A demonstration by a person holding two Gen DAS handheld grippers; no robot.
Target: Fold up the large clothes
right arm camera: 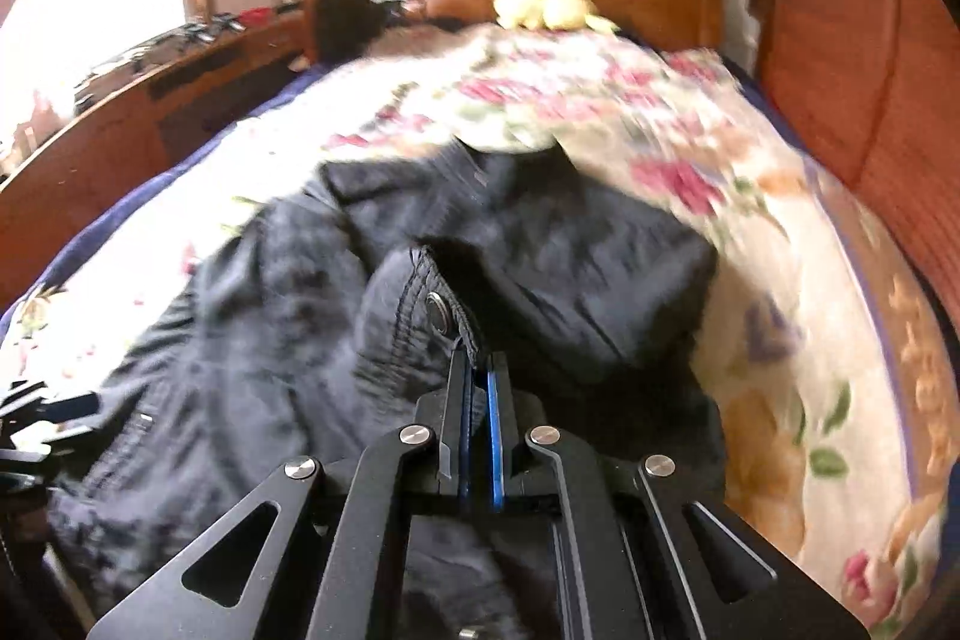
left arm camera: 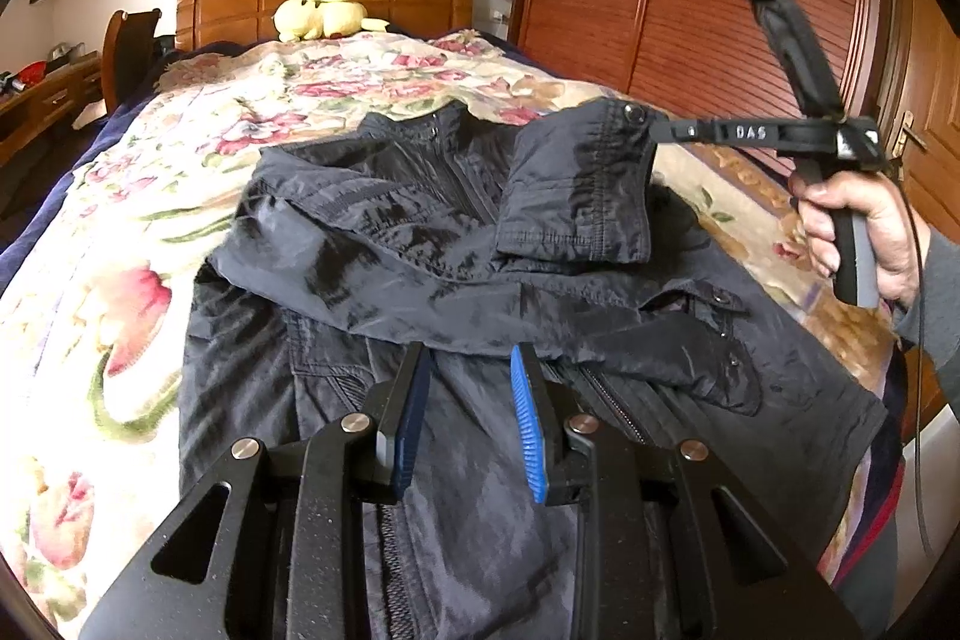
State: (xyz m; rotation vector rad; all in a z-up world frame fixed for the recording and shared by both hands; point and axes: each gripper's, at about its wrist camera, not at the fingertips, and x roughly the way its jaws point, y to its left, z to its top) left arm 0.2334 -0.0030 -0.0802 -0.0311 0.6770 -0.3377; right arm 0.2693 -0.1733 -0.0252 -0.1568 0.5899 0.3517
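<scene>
Jacket [left arm camera: 420, 250] first: dark, thin, shiny cloth, zip running up the front, spread face-up across the flowered bedspread [left arm camera: 120, 196], collar toward twelve o'clock, hem toward six. The far sleeve lies crossed over the chest already, by the look of it.

Starting at the left, we have our left claw [left arm camera: 471, 400] hovering low over the jacket's front at six o'clock, blue pads well apart, gripping nothing. If it hangs idle, the body has nothing pinning it, and a pull from the other side could drag the whole garment across the bed.

Moving right, the sleeve cuff [left arm camera: 579, 184] stands lifted at about one o'clock, its snap button showing. Our right claw [right arm camera: 478, 370] is pinched closed on the very edge of that cuff, just a sliver of cloth between the pads. We reckon that is the weak spot: slick fabric and a shallow bite could let it slip out mid-swing. The right wrist view is smeared, so a fast sweep may also rumple the sleeve underneath or land the fold crooked over the zip.
</scene>
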